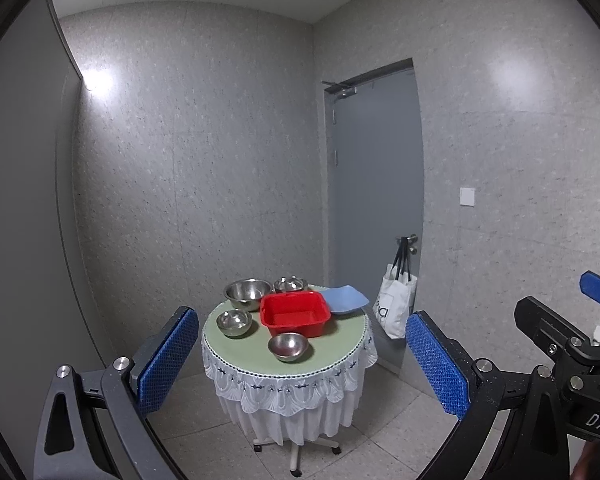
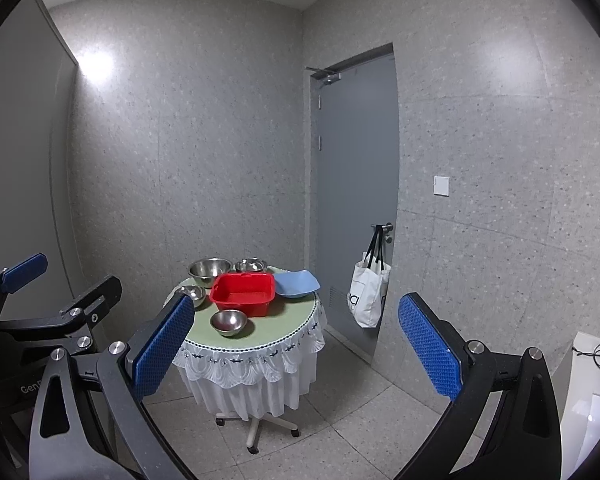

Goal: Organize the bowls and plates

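A small round table (image 1: 324,360) (image 2: 268,336) with a green top and white lace skirt stands well ahead of both grippers. On it sit a red square tub (image 1: 294,314) (image 2: 243,292), a light blue square plate (image 1: 346,299) (image 2: 297,283) at the right, a large steel bowl (image 1: 247,293) (image 2: 210,271), and three smaller steel bowls (image 1: 289,346) (image 1: 234,322) (image 1: 291,284) (image 2: 229,322). My left gripper (image 1: 304,364) is open and empty. My right gripper (image 2: 296,352) is open and empty. Both are far from the table.
A grey door (image 1: 376,184) (image 2: 356,168) stands behind the table at the right, with a white tote bag (image 1: 394,304) (image 2: 368,294) on its handle. The table rests on a wheeled base (image 2: 256,428). A white unit with cables (image 2: 592,380) is at the far right.
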`<control>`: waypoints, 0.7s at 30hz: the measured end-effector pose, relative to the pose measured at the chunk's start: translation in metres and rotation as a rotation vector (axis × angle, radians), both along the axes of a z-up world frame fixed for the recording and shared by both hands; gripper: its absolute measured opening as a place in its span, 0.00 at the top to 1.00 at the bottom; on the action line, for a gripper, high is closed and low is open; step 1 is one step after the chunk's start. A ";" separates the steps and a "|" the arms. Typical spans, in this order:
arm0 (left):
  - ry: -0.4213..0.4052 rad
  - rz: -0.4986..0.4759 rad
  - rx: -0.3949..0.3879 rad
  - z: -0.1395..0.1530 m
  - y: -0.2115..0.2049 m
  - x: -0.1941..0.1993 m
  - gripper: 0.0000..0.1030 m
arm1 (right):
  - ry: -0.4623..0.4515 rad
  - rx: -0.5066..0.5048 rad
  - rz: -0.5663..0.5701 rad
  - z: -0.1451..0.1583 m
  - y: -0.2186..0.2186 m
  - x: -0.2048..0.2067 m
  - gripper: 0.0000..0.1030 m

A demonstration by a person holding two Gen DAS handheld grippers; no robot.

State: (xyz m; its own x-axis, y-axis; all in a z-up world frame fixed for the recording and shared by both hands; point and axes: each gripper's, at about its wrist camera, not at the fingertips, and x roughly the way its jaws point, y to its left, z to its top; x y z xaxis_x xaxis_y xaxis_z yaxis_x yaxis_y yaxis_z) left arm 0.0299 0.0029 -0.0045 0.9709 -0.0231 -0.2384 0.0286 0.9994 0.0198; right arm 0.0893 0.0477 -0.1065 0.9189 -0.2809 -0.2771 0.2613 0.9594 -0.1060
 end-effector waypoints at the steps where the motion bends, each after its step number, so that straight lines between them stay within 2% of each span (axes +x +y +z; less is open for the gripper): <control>1: 0.001 -0.001 0.000 0.000 0.002 0.007 0.00 | 0.002 0.000 0.000 -0.002 0.000 0.007 0.00; 8: 0.023 -0.026 -0.007 -0.004 0.026 0.080 0.00 | 0.021 0.000 -0.019 -0.017 0.003 0.056 0.00; 16: 0.053 -0.078 0.004 -0.005 0.071 0.192 0.00 | 0.050 0.004 -0.054 -0.032 0.010 0.138 0.00; 21: 0.096 -0.087 0.032 -0.019 0.106 0.265 0.01 | 0.082 0.031 -0.082 -0.051 0.007 0.190 0.00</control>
